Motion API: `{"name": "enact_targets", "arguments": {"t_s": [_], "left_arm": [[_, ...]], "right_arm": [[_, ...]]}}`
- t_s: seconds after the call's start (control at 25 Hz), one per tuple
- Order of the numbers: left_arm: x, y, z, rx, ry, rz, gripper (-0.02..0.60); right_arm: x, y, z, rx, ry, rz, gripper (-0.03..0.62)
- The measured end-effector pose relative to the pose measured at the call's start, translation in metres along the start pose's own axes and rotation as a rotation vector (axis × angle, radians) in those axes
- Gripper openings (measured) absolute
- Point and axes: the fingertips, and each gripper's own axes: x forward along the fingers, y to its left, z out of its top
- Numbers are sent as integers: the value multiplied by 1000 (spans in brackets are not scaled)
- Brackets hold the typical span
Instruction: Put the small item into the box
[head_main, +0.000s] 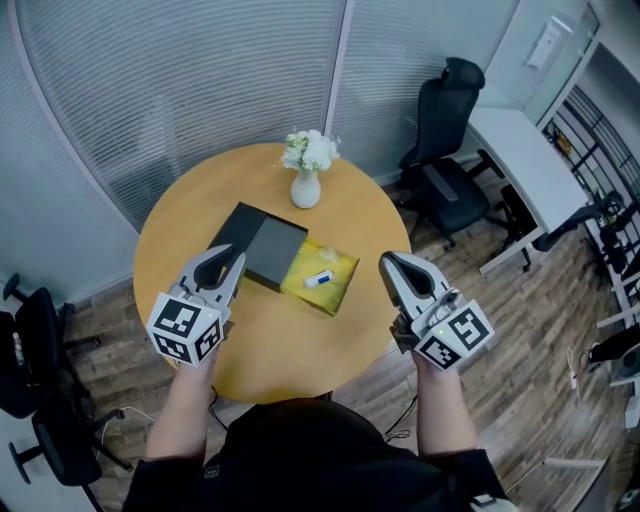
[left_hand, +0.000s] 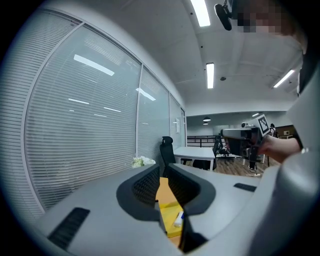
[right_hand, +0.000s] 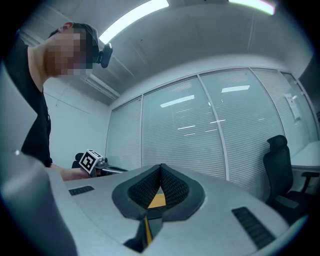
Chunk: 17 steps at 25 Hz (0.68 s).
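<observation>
Two grippers are held over the near part of a round wooden table (head_main: 280, 345), one in each hand. The left gripper (head_main: 228, 262) is seen with its jaws parted by only a narrow slit, and nothing is held between them. The right gripper (head_main: 388, 262) is closed, its jaw tips pressed together, and nothing is clamped there either.

The small item (head_main: 320, 279), white with a bluish end, is found between the two grippers, slightly ahead of their tips and a little nearer the right one. It is laid on a yellow tray (head_main: 338, 292) and is touched by neither gripper. Through the slit of the left gripper's jaws the same item is seen low and ahead, resting on the yellow surface.

A flat black box (head_main: 258, 245) is placed just ahead of the left gripper's tips, its right edge set against the yellow tray. The gripper's tips overlap the box's near left edge in the head view, and whether it is touched cannot be told.

Well beyond both grippers, at the far side of the table, a white vase (head_main: 306, 188) of white flowers (head_main: 310, 150) is stood upright. A black office chair (head_main: 445, 150) is seen off the table, beyond the right gripper.
</observation>
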Motion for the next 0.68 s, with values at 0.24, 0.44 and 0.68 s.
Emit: {"name": "enact_targets", "arguments": {"t_s": [0.24, 0.44, 0.68], "left_arm": [[1, -3, -5, -10, 7, -12, 58], [3, -4, -4, -8, 5, -20, 57], [-3, -4, -2, -4, 0, -25, 57]], "right_arm": [[-6, 2, -7, 18, 4, -15, 35], [-7, 2, -11, 30, 11, -18, 35], [-6, 9, -7, 25, 6, -18, 35]]}}
